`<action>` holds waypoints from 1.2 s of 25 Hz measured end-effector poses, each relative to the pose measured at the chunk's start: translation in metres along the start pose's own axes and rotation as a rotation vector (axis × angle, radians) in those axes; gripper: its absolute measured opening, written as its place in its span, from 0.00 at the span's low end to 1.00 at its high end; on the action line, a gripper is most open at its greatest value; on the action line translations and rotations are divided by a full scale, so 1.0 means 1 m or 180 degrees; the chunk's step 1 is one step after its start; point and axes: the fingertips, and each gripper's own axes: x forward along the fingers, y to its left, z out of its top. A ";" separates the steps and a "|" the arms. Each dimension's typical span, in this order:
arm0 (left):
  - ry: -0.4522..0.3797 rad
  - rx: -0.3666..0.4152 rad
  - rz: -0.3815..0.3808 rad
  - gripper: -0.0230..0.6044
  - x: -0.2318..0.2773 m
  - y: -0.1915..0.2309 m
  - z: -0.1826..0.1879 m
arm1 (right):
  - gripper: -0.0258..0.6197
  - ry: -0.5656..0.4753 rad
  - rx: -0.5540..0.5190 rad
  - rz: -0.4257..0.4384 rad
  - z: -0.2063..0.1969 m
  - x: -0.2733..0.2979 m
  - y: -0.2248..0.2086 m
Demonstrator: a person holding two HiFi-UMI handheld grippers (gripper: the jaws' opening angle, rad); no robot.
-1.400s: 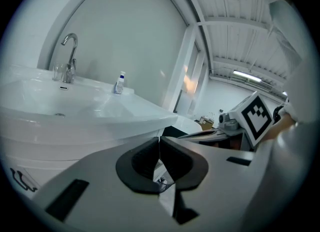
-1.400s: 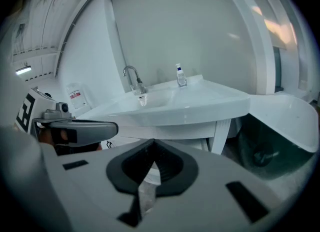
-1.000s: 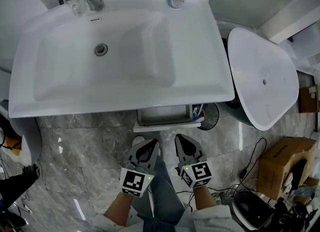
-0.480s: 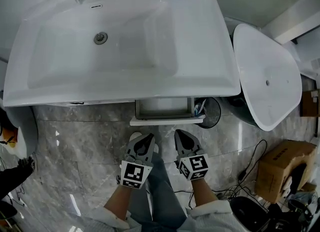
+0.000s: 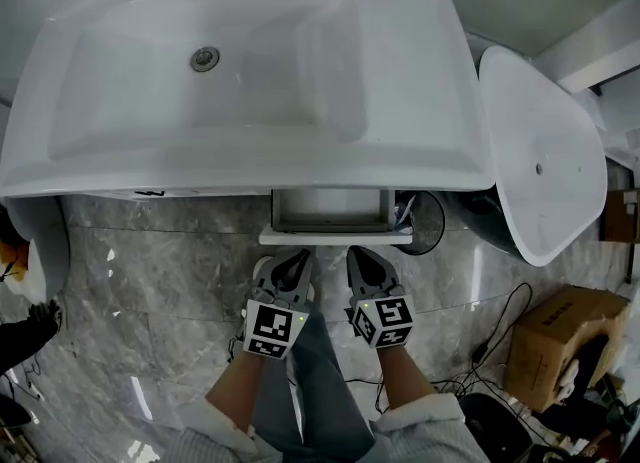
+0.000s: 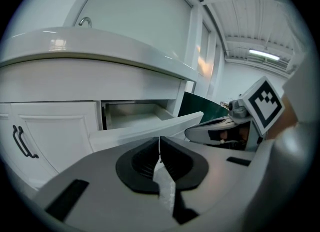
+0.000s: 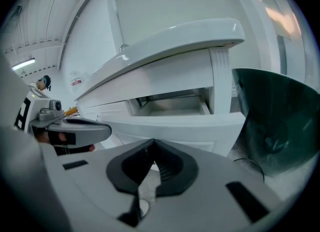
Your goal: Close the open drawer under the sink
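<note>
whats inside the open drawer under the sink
The drawer looks bare where it shows: only its floor and walls. Its back part runs under the sink and is hidden.

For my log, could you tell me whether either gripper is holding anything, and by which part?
Nothing; the left gripper and right gripper are both shut on nothing.

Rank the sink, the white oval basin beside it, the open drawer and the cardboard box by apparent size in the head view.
1. sink, by far largest.
2. white oval basin.
3. open drawer and cardboard box look about alike; the sink hides part of the drawer, so I won't rank them.
</note>
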 end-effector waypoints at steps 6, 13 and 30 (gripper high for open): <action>0.0058 0.0032 0.0012 0.07 0.006 0.008 -0.002 | 0.05 0.0040 -0.0068 0.0010 0.002 0.006 0.002; 0.0046 0.0072 -0.0003 0.06 0.006 0.006 0.000 | 0.05 -0.0006 -0.0078 -0.0062 0.003 0.004 0.001; 0.0054 0.0048 0.0021 0.06 0.018 0.014 0.012 | 0.05 -0.0081 -0.0045 -0.0140 0.019 0.015 -0.007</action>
